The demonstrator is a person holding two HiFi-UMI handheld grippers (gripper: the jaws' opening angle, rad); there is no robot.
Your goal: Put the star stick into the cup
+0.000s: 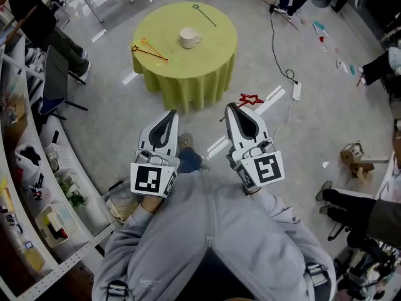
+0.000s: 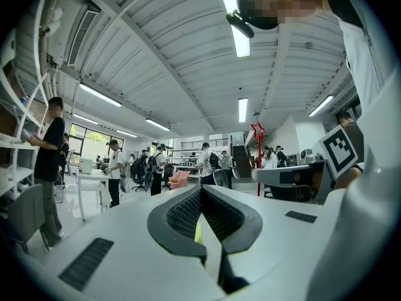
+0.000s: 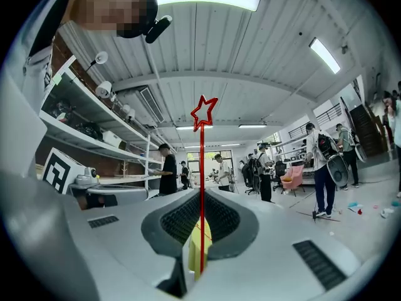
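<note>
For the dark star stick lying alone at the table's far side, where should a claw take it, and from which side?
Take the dark star stick at mid-shaft, straight down from above, claw across the shaft. It lies flat on the table, thin, apart from the cup, so only its top is open. The left claw is shut, empty; the right claw holds the red star stick.

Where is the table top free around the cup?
Bare cloth right of the cup and along the table's near edge. Crowded left of the cup, where yellow star sticks lie; a dark stick lies behind it.
</note>
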